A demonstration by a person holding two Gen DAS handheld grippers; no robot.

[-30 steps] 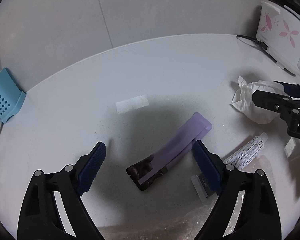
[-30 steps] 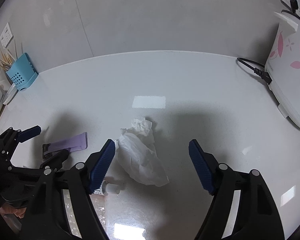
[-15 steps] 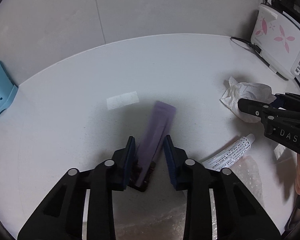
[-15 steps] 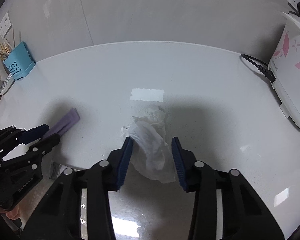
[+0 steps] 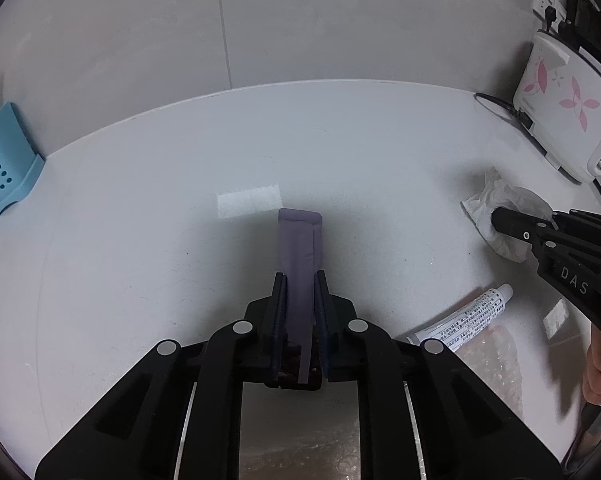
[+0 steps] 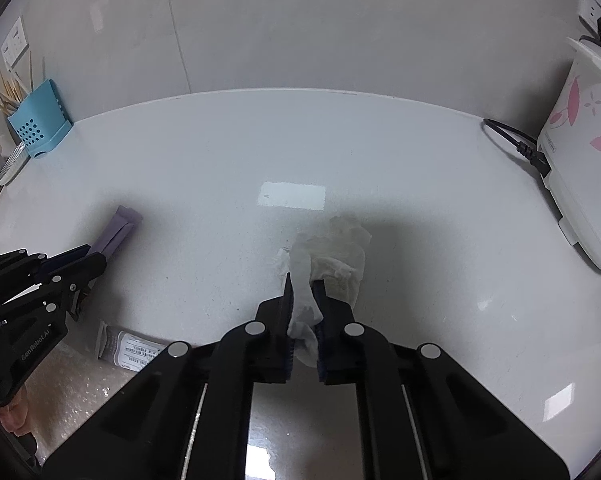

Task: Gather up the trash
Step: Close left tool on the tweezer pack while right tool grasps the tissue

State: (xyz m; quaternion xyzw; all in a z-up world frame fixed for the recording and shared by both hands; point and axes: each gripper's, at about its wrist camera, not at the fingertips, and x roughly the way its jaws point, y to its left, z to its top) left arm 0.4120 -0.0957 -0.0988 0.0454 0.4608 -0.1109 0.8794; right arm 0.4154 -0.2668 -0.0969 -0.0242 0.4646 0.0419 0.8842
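Left gripper [image 5: 299, 292] clamped on purple wrapper [image 5: 298, 248], right gripper [image 6: 302, 292] clamped on crumpled tissue [image 6: 332, 256].
Grasp step done, I reckon; next lift both off bench [image 5: 140, 200]. Tube [image 5: 464, 318] at lower right remains.

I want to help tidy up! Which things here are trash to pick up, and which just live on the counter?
Trash:
purple wrapper, in the left gripper
tissue, in the right gripper
tube
bubble wrap

Just there:
blue holder
flowered appliance
cord

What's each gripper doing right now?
Left gripper: closed on the purple wrapper.
Right gripper: closed on the crumpled tissue.
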